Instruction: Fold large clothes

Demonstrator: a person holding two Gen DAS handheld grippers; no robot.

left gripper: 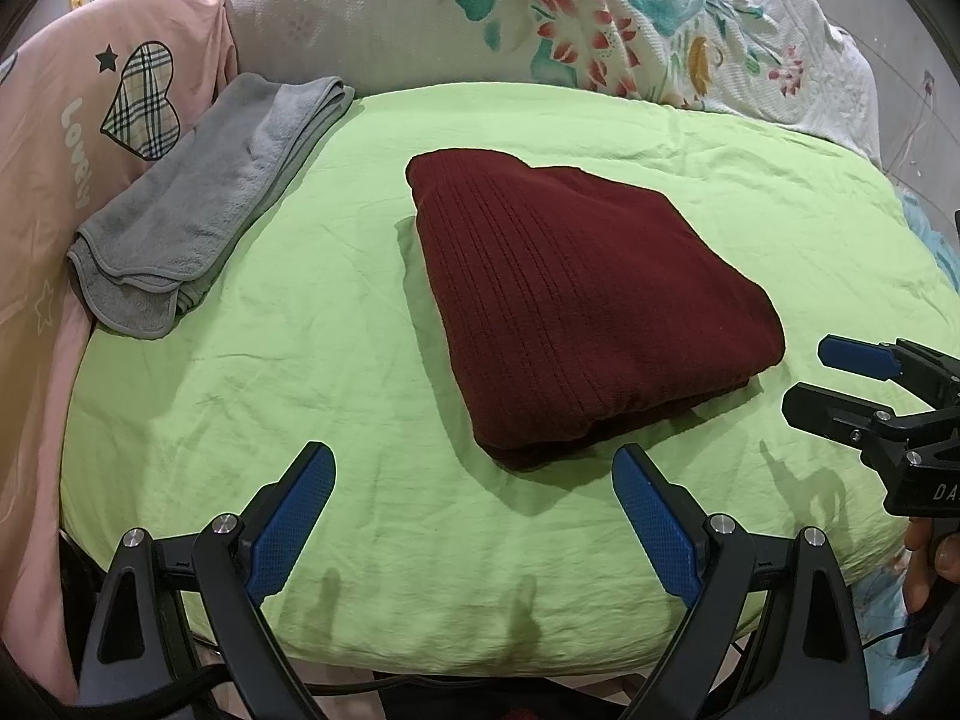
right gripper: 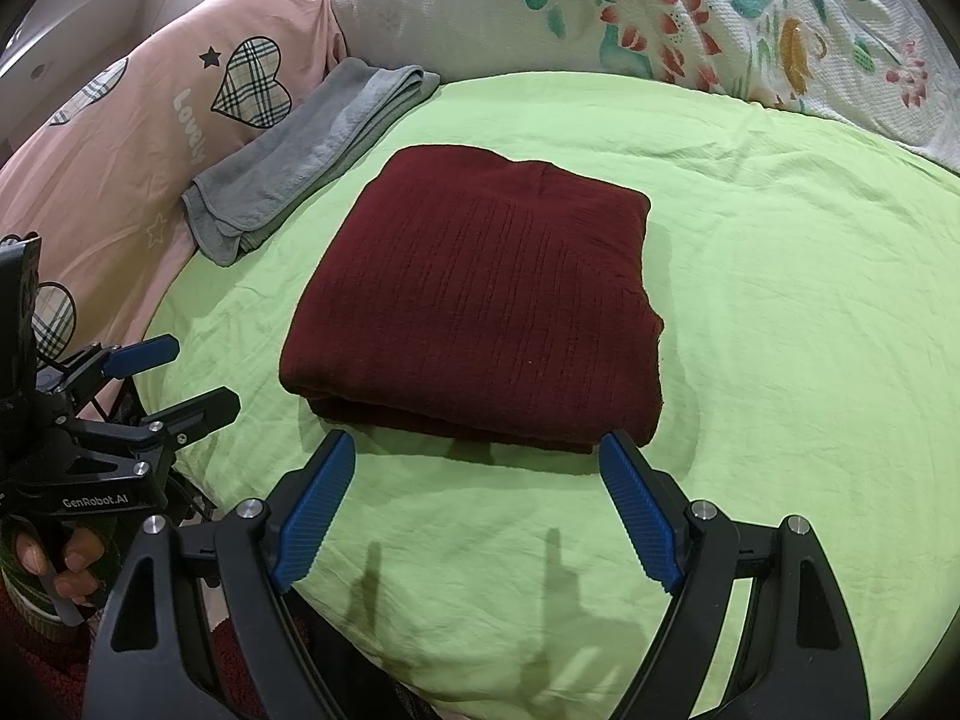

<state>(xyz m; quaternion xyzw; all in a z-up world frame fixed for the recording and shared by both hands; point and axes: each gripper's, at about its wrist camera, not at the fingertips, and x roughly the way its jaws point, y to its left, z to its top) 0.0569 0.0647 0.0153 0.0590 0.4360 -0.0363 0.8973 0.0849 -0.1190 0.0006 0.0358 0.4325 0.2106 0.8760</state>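
**Folded dark red sweater on green sheet, both grippers empty**

Left wrist view: One dark red ribbed sweater [left gripper: 576, 300], folded into a thick rectangle, lying near the middle of a light green sheet [left gripper: 300, 396]. One grey towel [left gripper: 204, 204], folded, at the sheet's left edge, resting partly on a pink quilt [left gripper: 90, 120] printed with plaid hearts. One white floral blanket [left gripper: 540, 18] bunched behind the sheet. Left gripper [left gripper: 474, 510]: jaws wide apart, nothing between them, just short of the sweater's near corner. Right gripper [left gripper: 840, 378] at the right edge, jaws apart, empty, close beside the sweater.

Right wrist view: Right gripper [right gripper: 477, 504], jaws wide apart, blue fingertips just beside the sweater's near folded edge, gripping nothing. Left gripper [right gripper: 174, 378] at left, jaws apart, held by a hand [right gripper: 60, 564].
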